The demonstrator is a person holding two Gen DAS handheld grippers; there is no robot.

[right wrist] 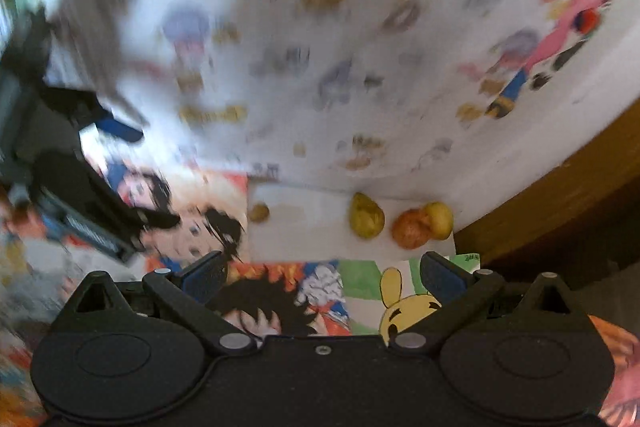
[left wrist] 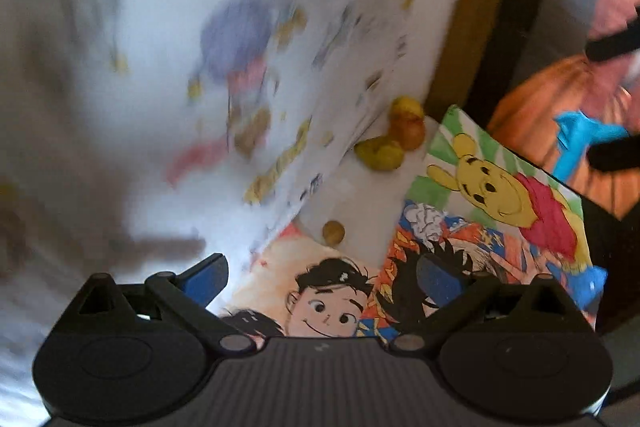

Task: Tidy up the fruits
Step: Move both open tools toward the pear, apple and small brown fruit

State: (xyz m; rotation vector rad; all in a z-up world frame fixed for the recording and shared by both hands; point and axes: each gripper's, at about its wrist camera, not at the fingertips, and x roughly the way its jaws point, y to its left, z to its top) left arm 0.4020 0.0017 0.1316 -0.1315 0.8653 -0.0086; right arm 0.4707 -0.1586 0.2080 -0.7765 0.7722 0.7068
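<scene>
A yellow-green pear (right wrist: 366, 215) lies on a white tabletop (right wrist: 312, 227) by the wall. To its right an orange-red fruit (right wrist: 411, 227) touches a yellow fruit (right wrist: 441, 219). A small brown fruit (right wrist: 259, 212) lies to the left. The same fruits show in the left wrist view: pear (left wrist: 380, 154), orange-red fruit (left wrist: 408, 131), yellow fruit (left wrist: 407, 107), small brown fruit (left wrist: 333, 231). My right gripper (right wrist: 322, 277) is open and empty, short of the fruits. My left gripper (left wrist: 320, 279) is open and empty; it also shows at the left of the right wrist view (right wrist: 100, 131).
Cartoon pictures cover the near tabletop, among them a Winnie the Pooh sheet (left wrist: 508, 187) and a dark-haired boy (left wrist: 328, 303). A white wall with cartoon stickers (right wrist: 320, 47) stands behind the fruits. A brown wooden frame (right wrist: 560, 195) borders the right. The views are motion-blurred.
</scene>
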